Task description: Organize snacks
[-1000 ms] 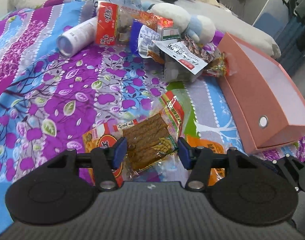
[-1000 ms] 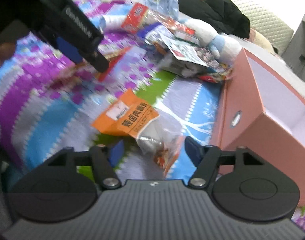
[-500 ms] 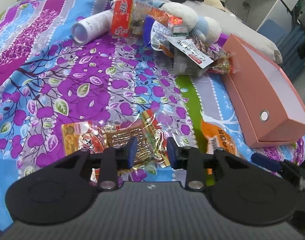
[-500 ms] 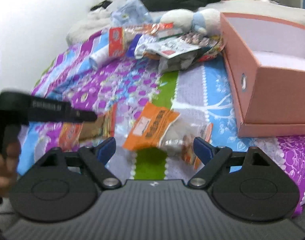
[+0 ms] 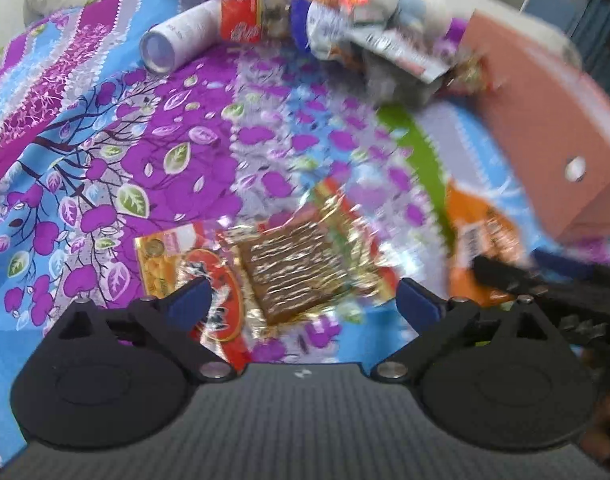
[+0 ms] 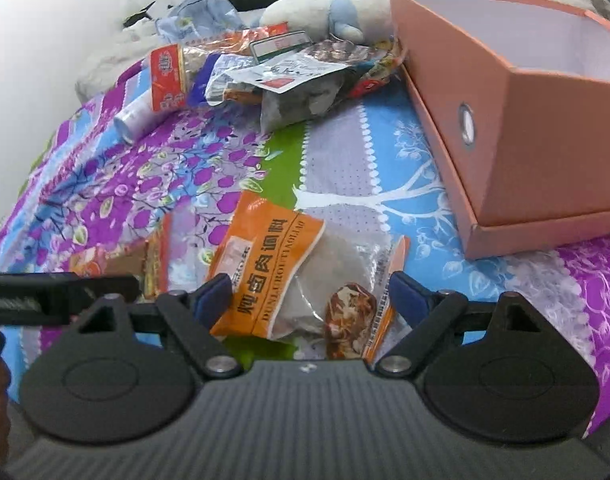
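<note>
i am holding the left gripper (image 5: 301,304) over a shiny see-through snack pack (image 5: 293,268) with a flat brown ribbed slab inside. its long side is slanting from near my left pad up and away to the right, toward the far end with the red and green edge. the left jaws are opening wide, and the pack is lying between them on the bed cover (image 5: 105,152), with neither pad pressing on it. part of this view is blurry.

i am holding the right gripper (image 6: 311,294) over an orange bag (image 6: 289,280) with black letters and a clear crinkly window showing brown bits. its long side is running from its orange top, up and to the left of my pads, down to its bottom end near my right pad. the right jaws are standing apart, and the bag is lying flat between them, not squeezed.

ahead and to the right of this tool a pink cardboard box (image 6: 537,128) is sitting open, with a round metal ring in its side. far ahead more crinkly snack bags (image 6: 289,80) are lying in a heap by a white tube (image 6: 135,116) and a soft plush toy (image 6: 329,8).
</note>
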`<state>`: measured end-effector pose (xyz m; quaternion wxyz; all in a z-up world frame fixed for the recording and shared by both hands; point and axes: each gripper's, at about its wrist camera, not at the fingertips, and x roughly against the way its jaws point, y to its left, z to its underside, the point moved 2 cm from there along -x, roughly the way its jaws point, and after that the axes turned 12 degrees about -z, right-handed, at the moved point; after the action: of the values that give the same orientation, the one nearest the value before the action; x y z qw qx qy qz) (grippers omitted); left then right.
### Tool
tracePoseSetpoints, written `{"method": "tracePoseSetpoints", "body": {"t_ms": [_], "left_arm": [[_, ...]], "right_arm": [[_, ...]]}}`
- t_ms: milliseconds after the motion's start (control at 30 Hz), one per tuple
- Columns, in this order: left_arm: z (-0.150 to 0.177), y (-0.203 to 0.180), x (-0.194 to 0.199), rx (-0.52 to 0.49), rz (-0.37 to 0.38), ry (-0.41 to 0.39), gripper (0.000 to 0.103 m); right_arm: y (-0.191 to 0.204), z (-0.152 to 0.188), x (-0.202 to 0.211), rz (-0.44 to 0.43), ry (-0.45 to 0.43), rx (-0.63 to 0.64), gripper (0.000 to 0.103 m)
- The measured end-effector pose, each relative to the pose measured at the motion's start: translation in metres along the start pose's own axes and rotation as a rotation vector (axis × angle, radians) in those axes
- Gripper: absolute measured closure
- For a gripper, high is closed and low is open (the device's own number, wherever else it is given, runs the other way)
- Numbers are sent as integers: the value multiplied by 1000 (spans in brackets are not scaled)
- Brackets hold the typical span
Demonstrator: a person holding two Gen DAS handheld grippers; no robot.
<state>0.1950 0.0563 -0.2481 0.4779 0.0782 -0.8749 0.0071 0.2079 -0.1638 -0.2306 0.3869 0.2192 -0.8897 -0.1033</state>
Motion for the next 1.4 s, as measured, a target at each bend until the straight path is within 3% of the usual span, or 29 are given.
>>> {"method": "tracePoseSetpoints", "body": {"t_ms": [100, 200, 367, 600, 967, 1033, 1167, 1400], "left_arm": [[3, -4, -9, -25, -39, -21, 0], [4, -3, -15, 1, -23, -39, 0], [-5, -3, -20, 5, -1, -26, 2], [-9, 1, -13, 33, 14, -34, 30], [-8, 10, 2, 86, 52, -26, 37], [-10, 12, 7, 107, 69, -31, 56], [-16, 9, 11, 111, 70, -20, 68], [-10, 16, 12, 102, 57, -31, 66]], "right_arm": [[-1, 1, -5, -6, 26, 21, 15], [-2, 2, -6, -16, 40, 30, 16], [0, 4, -8, -45, 58, 34, 28], [4, 2, -4, -58, 56, 41, 39], [2, 0, 14, -48, 44, 43, 44], [2, -1, 18, -43, 39, 46, 44], [3, -5, 24, -40, 22, 62, 44], [3, 0, 21, -50, 53, 69, 44]]}}
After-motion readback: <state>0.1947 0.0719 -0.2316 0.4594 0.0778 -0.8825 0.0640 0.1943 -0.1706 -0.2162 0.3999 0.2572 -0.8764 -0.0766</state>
